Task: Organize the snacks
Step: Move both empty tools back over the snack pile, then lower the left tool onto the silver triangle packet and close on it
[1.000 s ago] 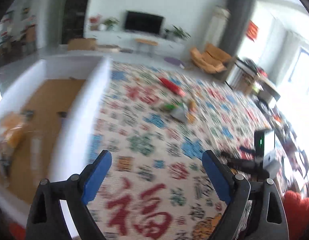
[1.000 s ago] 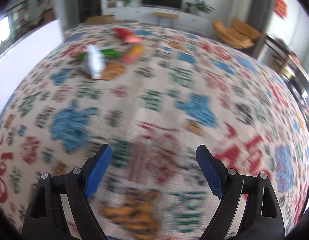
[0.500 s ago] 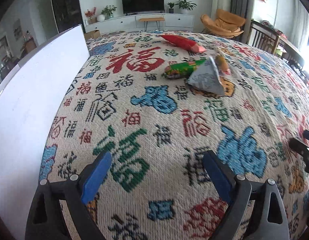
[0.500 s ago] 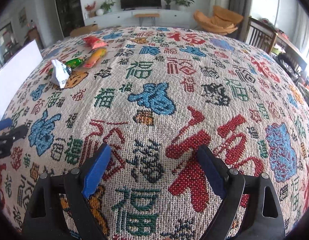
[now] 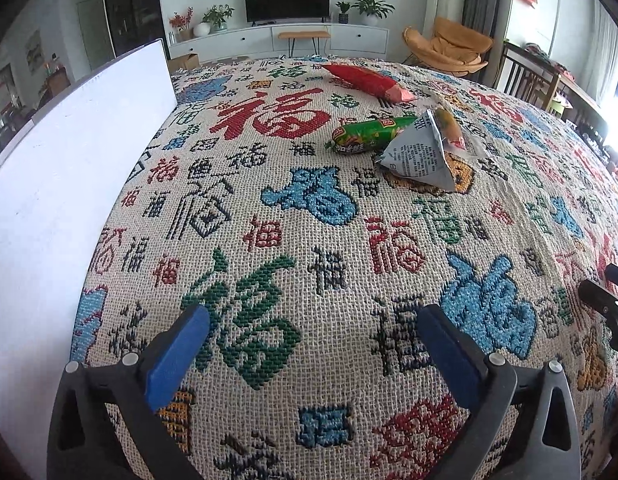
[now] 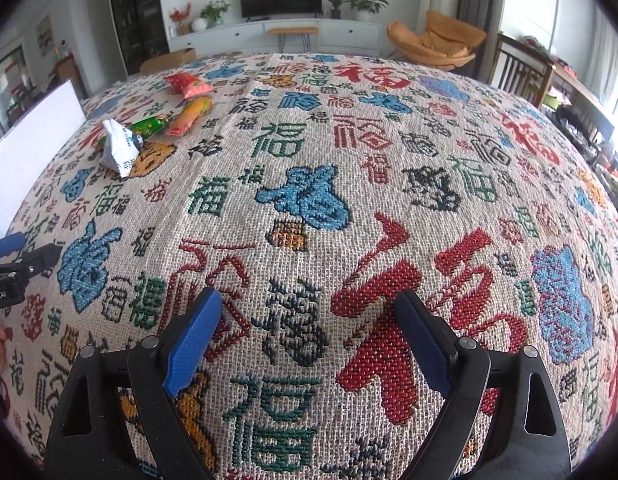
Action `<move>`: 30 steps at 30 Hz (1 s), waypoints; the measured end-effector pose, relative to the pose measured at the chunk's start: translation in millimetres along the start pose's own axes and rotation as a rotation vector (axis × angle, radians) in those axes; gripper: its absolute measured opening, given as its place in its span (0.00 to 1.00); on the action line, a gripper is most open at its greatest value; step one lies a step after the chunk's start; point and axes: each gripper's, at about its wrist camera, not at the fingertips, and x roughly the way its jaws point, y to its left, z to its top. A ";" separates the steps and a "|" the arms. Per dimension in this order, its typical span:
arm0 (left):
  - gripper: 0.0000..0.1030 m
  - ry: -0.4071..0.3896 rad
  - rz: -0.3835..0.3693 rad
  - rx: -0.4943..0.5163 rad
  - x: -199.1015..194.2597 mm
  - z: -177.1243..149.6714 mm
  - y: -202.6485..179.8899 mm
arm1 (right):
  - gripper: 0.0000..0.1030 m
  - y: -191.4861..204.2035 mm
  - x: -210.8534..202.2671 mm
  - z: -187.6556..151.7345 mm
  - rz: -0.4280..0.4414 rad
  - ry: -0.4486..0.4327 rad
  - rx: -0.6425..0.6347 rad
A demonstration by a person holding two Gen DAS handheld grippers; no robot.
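Several snacks lie together on the patterned tablecloth (image 5: 309, 240): a red packet (image 5: 369, 80), a green sausage pack (image 5: 369, 134), a silver triangular pouch (image 5: 423, 156) and an orange pack (image 5: 449, 124) behind it. In the right wrist view they sit at the far left: the red packet (image 6: 187, 84), orange pack (image 6: 193, 114), green pack (image 6: 149, 125) and silver pouch (image 6: 119, 148). My left gripper (image 5: 313, 344) is open and empty, low over the cloth, well short of the snacks. My right gripper (image 6: 309, 328) is open and empty, to the right of them.
A white box wall (image 5: 69, 184) stands along the left edge of the table and shows in the right wrist view (image 6: 33, 136) too. Behind the table are a TV console (image 5: 289, 36), an orange chair (image 5: 449, 48) and a wooden chair (image 5: 529, 76).
The left gripper swung away from the white box's inside toward the snacks, then settled. The right gripper's view steadied and pulled back a little. Both stayed open.
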 end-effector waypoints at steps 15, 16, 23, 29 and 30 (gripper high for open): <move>1.00 0.000 0.000 0.001 0.0 0.0 -0.9 | 0.89 -0.3 0.3 0.7 0.003 0.000 0.002; 1.00 0.001 0.000 0.001 -0.1 0.1 -0.7 | 0.89 0.0 0.2 0.3 0.001 0.000 0.001; 1.00 0.037 -0.159 -0.054 4.7 27.1 -10.5 | 0.89 -0.4 0.7 0.9 0.002 0.000 0.001; 1.00 -0.002 -0.150 -0.017 25.6 71.4 -44.4 | 0.90 -0.2 1.0 0.4 0.001 0.000 0.001; 1.00 -0.003 -0.134 -0.013 32.0 80.1 -49.9 | 0.90 -0.3 1.2 0.8 0.001 0.000 0.001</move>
